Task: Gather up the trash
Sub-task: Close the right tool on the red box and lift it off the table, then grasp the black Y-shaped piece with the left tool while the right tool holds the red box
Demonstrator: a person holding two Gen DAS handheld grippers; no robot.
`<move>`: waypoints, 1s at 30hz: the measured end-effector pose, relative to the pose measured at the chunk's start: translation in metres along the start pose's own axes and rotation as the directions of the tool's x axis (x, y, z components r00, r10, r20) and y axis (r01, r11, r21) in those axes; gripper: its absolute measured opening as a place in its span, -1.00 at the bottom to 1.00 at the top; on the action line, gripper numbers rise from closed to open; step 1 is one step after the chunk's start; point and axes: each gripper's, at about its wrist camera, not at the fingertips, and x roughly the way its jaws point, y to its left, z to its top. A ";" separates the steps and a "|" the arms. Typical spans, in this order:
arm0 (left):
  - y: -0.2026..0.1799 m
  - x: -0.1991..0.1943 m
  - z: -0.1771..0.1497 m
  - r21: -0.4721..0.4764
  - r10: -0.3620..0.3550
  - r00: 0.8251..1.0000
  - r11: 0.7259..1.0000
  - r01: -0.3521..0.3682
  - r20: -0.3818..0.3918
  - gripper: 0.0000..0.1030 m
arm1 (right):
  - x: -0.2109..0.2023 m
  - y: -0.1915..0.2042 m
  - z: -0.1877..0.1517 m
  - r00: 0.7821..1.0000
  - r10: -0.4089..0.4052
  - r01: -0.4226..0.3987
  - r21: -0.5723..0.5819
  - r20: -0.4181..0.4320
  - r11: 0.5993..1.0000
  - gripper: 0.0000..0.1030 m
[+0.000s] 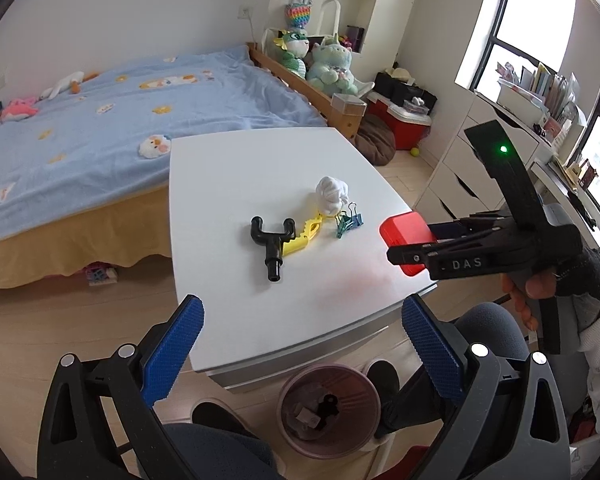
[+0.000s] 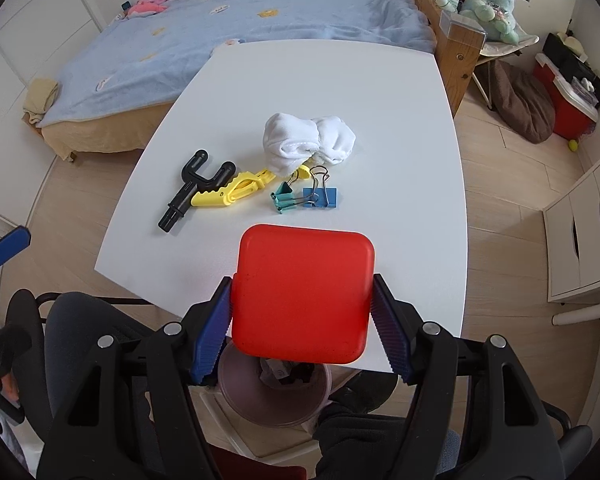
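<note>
The red square container (image 2: 302, 294) sits clamped between the two blue pads of the right gripper (image 2: 300, 312), one pad on each flat side, its top face turned to the camera. Below and just behind its lower edge shows the open mouth of the pink waste bin (image 2: 274, 396), which stands on the floor at the near edge of the white table (image 2: 400, 128) and already holds some scraps.

To do this step well, I judge the container should be carried fully over the bin's opening before the pads let go: at present it hangs partly over the table edge, so an early release could drop it on the tabletop or on the rim. Keeping it level and lowering it close to the mouth would stop it bouncing out.

The left gripper (image 1: 302, 344) hangs off to the side with its jaws spread wide and nothing between them, the bin below it.

Farther ahead of the right gripper, well apart on the tabletop, lie a blue binder clip (image 2: 320, 196) touching a teal binder clip (image 2: 284, 198), a yellow plastic clip (image 2: 230, 192) against a black forked plastic part (image 2: 192, 184), and a wadded white cloth (image 2: 308, 142) behind them. Beyond the table is the bed (image 2: 260, 12).
</note>
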 end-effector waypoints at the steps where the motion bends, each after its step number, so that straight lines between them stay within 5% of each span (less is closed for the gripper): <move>1: 0.000 0.001 0.003 0.003 0.002 1.000 1.000 -0.002 0.000 0.85 | -0.002 0.000 -0.002 1.000 0.001 -0.001 0.000 0.004 1.000 0.29; 12: 0.004 0.046 0.029 0.070 0.059 0.995 0.996 -0.053 -0.083 0.85 | -0.012 -0.007 -0.014 0.999 0.022 -0.023 0.028 0.030 0.999 0.29; 28: 0.013 0.127 0.033 0.111 0.163 0.957 0.984 -0.140 -0.238 0.84 | -0.014 -0.021 -0.018 0.999 0.026 -0.028 0.054 0.039 0.998 0.29; 30: 0.013 0.130 0.032 0.107 0.160 0.957 0.985 -0.138 -0.241 0.61 | -0.013 -0.021 -0.018 0.999 0.027 -0.029 0.056 0.037 0.998 0.29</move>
